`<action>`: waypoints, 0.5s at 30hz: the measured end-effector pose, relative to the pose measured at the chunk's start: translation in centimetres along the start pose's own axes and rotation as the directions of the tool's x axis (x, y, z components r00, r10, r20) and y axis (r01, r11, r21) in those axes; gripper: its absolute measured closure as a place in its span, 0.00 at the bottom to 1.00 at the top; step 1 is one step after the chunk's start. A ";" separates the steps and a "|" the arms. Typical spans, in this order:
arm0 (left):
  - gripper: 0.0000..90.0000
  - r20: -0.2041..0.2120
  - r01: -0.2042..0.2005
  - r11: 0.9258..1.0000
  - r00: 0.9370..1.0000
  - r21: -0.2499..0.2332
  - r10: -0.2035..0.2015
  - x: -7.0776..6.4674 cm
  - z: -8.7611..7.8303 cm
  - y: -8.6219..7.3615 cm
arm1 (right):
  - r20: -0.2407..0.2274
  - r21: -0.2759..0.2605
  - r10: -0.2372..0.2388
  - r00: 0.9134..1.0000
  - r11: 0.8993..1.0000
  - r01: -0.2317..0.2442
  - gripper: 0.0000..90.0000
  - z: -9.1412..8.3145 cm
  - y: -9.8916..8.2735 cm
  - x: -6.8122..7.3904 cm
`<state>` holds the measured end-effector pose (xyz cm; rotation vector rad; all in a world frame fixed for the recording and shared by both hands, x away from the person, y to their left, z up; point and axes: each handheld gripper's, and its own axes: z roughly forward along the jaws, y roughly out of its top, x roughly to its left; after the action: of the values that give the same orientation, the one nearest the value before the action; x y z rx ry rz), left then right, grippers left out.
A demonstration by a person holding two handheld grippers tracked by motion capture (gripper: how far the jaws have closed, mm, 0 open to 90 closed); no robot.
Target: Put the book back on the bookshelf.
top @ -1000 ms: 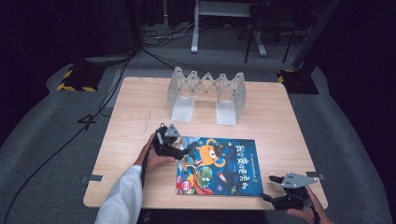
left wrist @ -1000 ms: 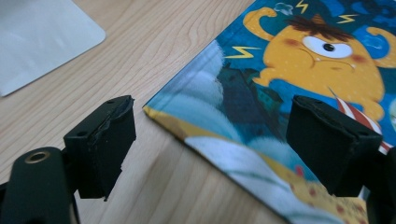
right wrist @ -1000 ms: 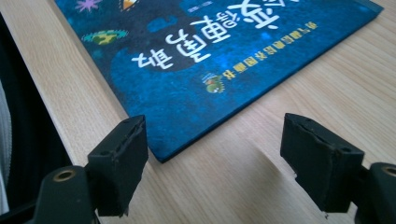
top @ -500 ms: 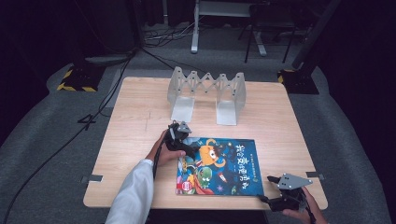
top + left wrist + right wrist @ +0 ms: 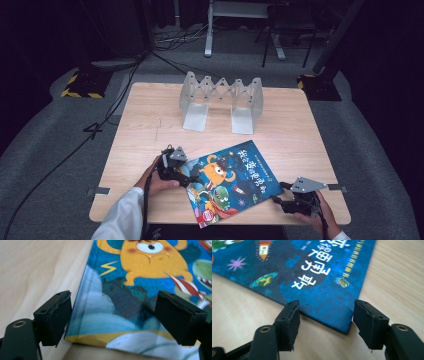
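Pale wood tabletop lies under both grippers, dark floor all round it. Between the left gripper's wide-open jaws sits the spine-side corner of the picture book: one jaw is at the spine edge, the other rests over the cover, gripping nothing. The right gripper has just been closing its jaws; they now straddle the book's opposite corner, apart from it, nothing pinched. From either set of jaws the book runs straight ahead, its long axis slanting across the table from one gripper toward the other. Both hands are equally close. Farther out beyond the book stands a grey folding book rack, its slots empty.
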<state>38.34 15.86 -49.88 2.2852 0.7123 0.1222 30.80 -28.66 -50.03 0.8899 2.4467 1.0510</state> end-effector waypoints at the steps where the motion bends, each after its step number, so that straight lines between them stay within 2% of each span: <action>1: 0.17 0.000 0.003 1.000 1.000 -0.004 -0.003 -0.2 -0.4 -0.5 | 0.003 0.002 0.000 1.000 1.000 0.000 0.45 0.2 0.2 -0.1; 4: 0.17 -0.006 0.005 1.000 1.000 -0.021 -0.005 -0.8 -1.3 -1.9 | 0.012 0.012 0.008 1.000 1.000 -0.008 0.45 1.2 1.2 -0.6; 8: 0.17 -0.008 0.009 0.999 1.000 -0.039 -0.009 -1.7 -2.1 -3.1 | 0.025 0.023 0.040 0.999 0.999 -0.041 0.46 2.6 2.6 -1.5; 15: 0.17 -0.012 0.020 0.999 1.000 -0.028 -0.020 -3.3 -3.2 -4.5 | 0.085 0.017 0.081 0.993 0.996 -0.083 0.42 5.2 4.7 -2.4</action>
<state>32.52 18.75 -50.17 2.2520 0.7352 0.1360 37.24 -25.02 -49.90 1.0275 2.3739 0.9968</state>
